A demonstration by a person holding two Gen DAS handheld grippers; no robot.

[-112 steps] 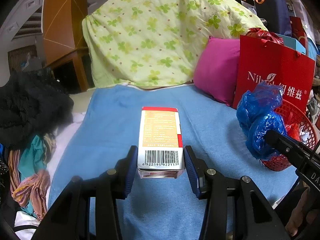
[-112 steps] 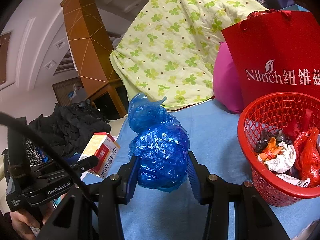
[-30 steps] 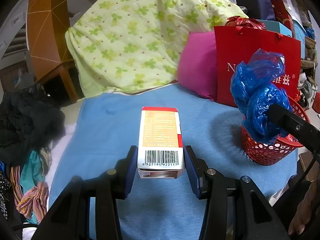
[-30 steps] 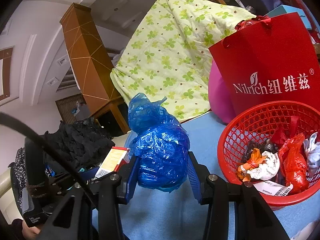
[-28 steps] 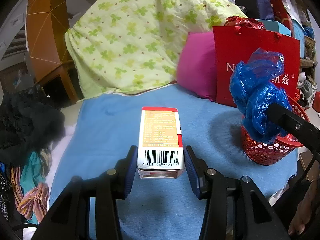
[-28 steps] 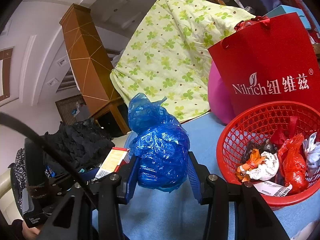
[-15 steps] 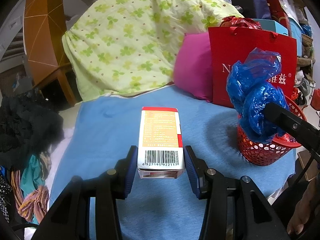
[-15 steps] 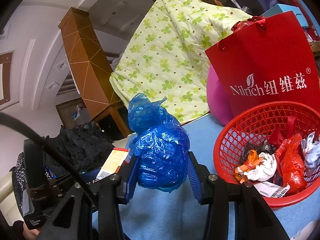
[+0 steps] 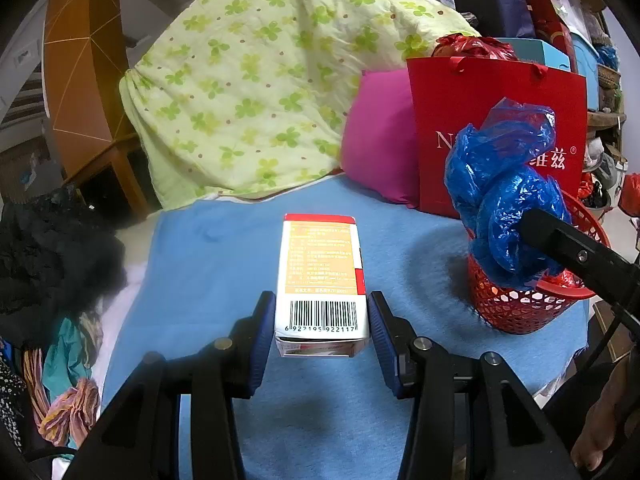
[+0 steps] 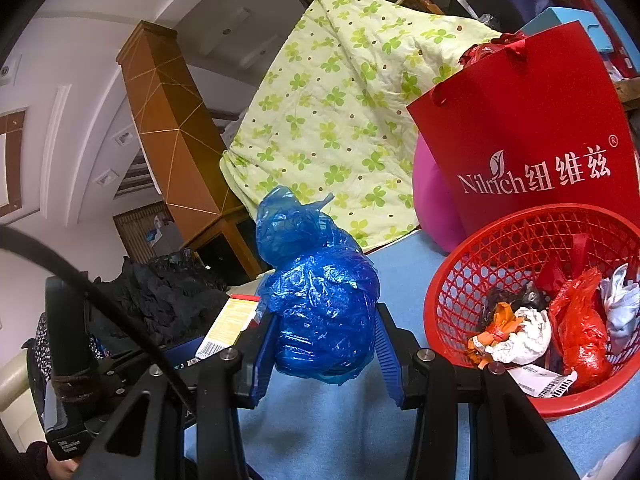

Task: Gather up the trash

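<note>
My left gripper point(image 9: 322, 330) is shut on a white and orange medicine box point(image 9: 320, 272) with a barcode, held above the blue cloth point(image 9: 224, 248). My right gripper point(image 10: 324, 344) is shut on a crumpled blue plastic bag point(image 10: 320, 300). In the left wrist view the blue bag point(image 9: 504, 196) hangs by the left rim of the red mesh basket point(image 9: 520, 308). In the right wrist view the red basket point(image 10: 460, 280) stands to the right of the bag and holds several pieces of crumpled trash. The box point(image 10: 228, 328) and left gripper show at lower left there.
A red paper gift bag point(image 10: 532, 140) and a pink cushion point(image 9: 380, 152) stand behind the basket. A green-flowered quilt point(image 9: 256, 80) is piled at the back. Black and coloured clothes point(image 9: 48, 264) lie at the left. The cloth's edge drops off at right.
My right gripper has carried the blue bag rightwards up to the basket's rim. The left gripper still holds the box and has swung slightly towards the basket.
</note>
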